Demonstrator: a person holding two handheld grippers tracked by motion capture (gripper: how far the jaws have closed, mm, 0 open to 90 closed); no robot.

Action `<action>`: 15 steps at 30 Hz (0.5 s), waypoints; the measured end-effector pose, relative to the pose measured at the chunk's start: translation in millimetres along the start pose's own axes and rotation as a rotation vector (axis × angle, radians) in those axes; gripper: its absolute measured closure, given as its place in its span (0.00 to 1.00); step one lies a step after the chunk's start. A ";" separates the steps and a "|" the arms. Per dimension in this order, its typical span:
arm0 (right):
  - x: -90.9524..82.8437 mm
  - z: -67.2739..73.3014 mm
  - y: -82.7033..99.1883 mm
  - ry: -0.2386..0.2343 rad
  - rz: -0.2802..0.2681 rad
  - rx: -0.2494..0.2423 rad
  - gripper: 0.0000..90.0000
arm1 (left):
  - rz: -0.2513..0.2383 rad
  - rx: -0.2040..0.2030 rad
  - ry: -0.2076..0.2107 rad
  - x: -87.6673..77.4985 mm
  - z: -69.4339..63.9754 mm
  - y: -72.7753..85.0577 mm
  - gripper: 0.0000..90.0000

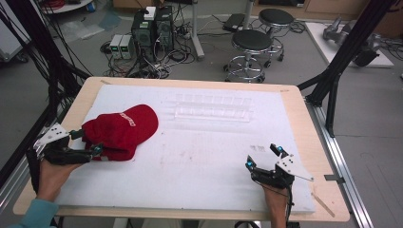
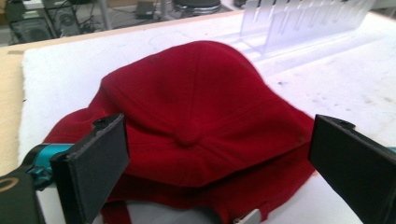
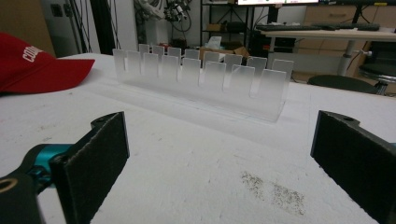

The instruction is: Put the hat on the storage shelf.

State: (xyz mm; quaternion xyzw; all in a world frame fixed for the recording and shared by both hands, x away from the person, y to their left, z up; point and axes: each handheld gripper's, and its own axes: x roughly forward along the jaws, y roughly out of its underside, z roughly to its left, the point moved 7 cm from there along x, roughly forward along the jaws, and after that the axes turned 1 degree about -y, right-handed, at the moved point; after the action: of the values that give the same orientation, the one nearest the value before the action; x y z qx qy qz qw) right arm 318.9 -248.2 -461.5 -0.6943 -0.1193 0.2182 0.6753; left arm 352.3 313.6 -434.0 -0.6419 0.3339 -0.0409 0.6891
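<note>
Behind red cap, left hand-held gripper wide open, empty.

Red cap lies crown-up at the table's left.

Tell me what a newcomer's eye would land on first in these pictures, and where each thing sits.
The red fabric baseball cap stands out most, lying on the left part of the white padded table mat. The left gripper sits right at its near edge with its jaws open on either side of the cap's back. Behind the middle of the mat stands a clear slotted acrylic rack, and the right gripper rests open at the near right.
</note>
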 end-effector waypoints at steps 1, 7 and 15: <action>0.0 0.2 0.0 -0.001 0.000 0.002 0.04 | 0.010 -0.008 -0.010 1.7 1.7 1.4 0.07; 0.1 0.3 0.0 -0.001 0.000 0.001 0.04 | 0.073 -0.019 -0.033 8.2 6.8 10.5 0.07; -0.1 1.0 0.4 -0.001 0.004 0.006 0.04 | 0.123 -0.030 -0.038 19.8 5.5 16.1 0.07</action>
State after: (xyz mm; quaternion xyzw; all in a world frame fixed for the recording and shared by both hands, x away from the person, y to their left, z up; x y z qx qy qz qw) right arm 318.3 -247.3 -461.9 -0.6923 -0.1177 0.2203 0.6770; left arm 364.4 311.5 -457.0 -0.6309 0.3603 0.0187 0.6869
